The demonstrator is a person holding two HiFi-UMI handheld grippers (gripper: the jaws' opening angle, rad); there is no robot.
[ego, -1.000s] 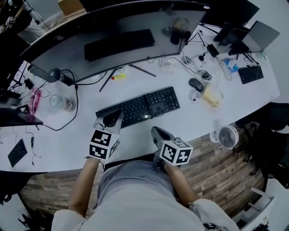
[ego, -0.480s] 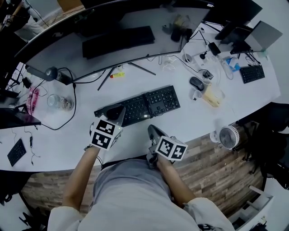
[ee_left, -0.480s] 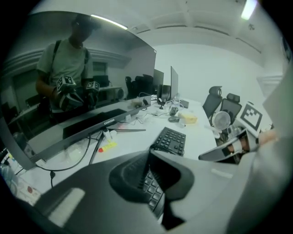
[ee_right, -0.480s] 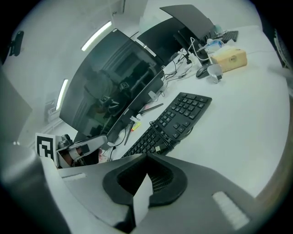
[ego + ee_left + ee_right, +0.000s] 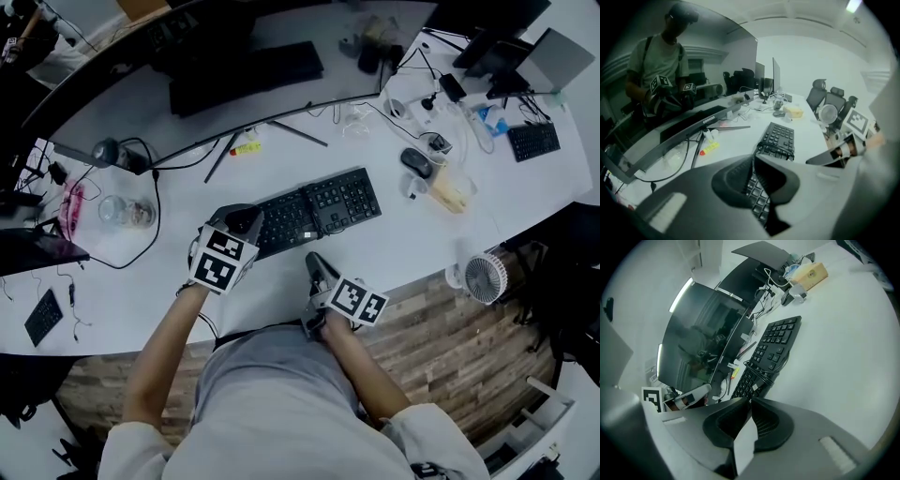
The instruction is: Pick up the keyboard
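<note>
A black keyboard (image 5: 319, 208) with its cable coiled on top lies on the white desk (image 5: 141, 291) in front of the curved monitor. My left gripper (image 5: 242, 221) hangs over the keyboard's left end, its jaws shut with nothing between them. In the left gripper view the keyboard (image 5: 780, 138) runs away from just under the closed tips of the left gripper (image 5: 753, 157). My right gripper (image 5: 315, 262) sits just short of the keyboard's near edge, also shut and empty. The right gripper view shows the keyboard (image 5: 774, 347) a little ahead of the right gripper (image 5: 750, 401).
A curved monitor (image 5: 234, 66) stands behind the keyboard on thin legs. A mouse (image 5: 416, 162), a tan box (image 5: 448, 195) and cables lie to the right. A small fan (image 5: 480, 278) is at the desk's front right, a glass jar (image 5: 120, 212) to the left.
Both grippers have moved forward toward the keyboard. The left one now covers its left end; the right one has come close to its near edge.
</note>
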